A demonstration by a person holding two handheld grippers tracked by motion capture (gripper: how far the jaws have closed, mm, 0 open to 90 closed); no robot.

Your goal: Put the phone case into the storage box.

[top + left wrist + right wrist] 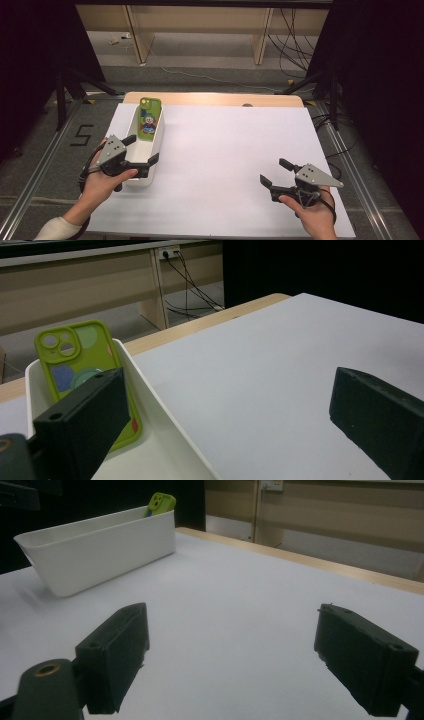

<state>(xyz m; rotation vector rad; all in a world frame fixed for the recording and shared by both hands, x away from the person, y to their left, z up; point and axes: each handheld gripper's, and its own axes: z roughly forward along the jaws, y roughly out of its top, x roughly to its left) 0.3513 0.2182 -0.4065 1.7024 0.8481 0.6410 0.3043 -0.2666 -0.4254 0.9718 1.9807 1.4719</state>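
The high view looks forward and down on the whole desk (215,150) from above the person's side. The left gripper view sits low and close over the white bin (165,415), facing the far desk edge. The right gripper view skims the desk from farther off, sharing that bin (100,550) and the green phone case (162,502).

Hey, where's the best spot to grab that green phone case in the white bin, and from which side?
Probably its top edge, by the camera cutout. The green phone case leans tilted against the far end of the white bin, top edge above the rim. Come from above with the open left gripper, one jaw on each face.
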